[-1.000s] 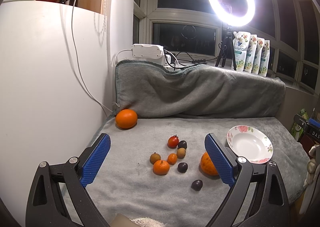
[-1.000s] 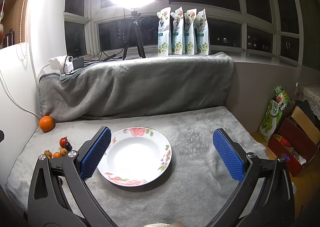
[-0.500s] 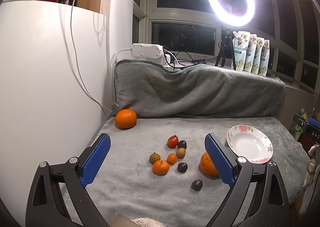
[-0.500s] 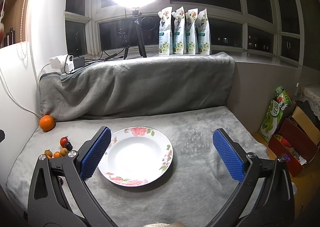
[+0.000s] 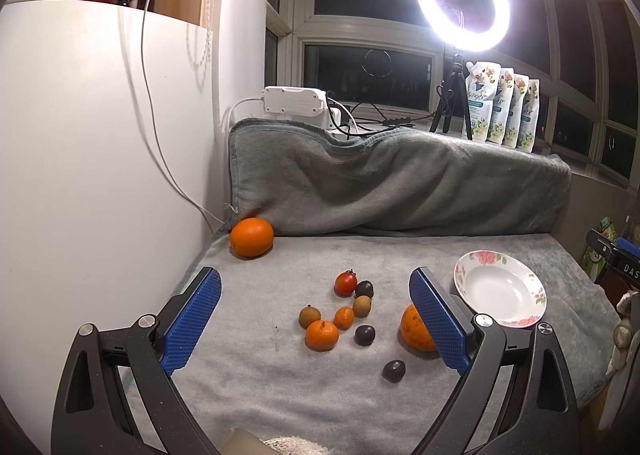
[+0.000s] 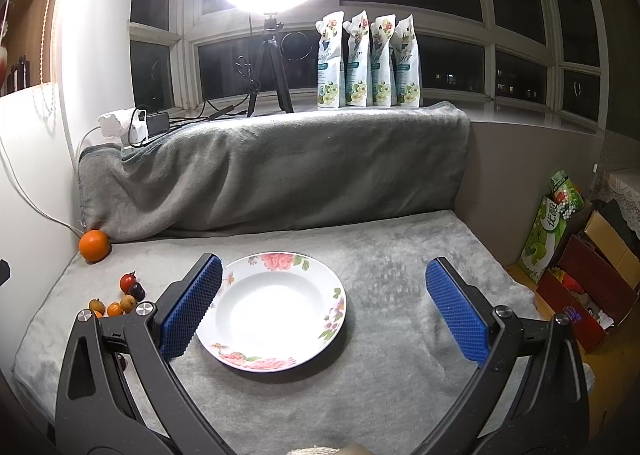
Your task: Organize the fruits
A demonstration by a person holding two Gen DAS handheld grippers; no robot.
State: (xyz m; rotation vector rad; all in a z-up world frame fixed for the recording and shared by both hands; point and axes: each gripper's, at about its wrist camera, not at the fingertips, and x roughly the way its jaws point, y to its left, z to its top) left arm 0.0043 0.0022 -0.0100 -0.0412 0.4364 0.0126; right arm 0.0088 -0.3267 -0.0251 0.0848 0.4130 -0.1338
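Left wrist view: grey blanket (image 5: 280,387) cushions fruit. Plate (image 6: 276,365) sits empty, our likely collection point. Right gripper (image 6: 324,309) fingers apart, flanking plate. Left gripper (image 5: 316,325) fingers apart, nothing held. We aim at small fruit cluster (image 5: 336,315), loose on blanket between fingers.

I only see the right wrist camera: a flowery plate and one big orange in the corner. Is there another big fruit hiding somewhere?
Observer: Yes. The left wrist view shows a second large orange, partly behind the right finger of the left gripper.
Operator: I see one dark little fruit by the red one. Any more?
Observer: Two more. A dark round fruit lies beside the tangerine, and the nearest dark fruit lies alone, closer to the camera.
Operator: Is the left gripper holding anything?
Observer: No. Its jaws are wide open and grip nothing; the small fruits lie on the grey blanket beyond it.
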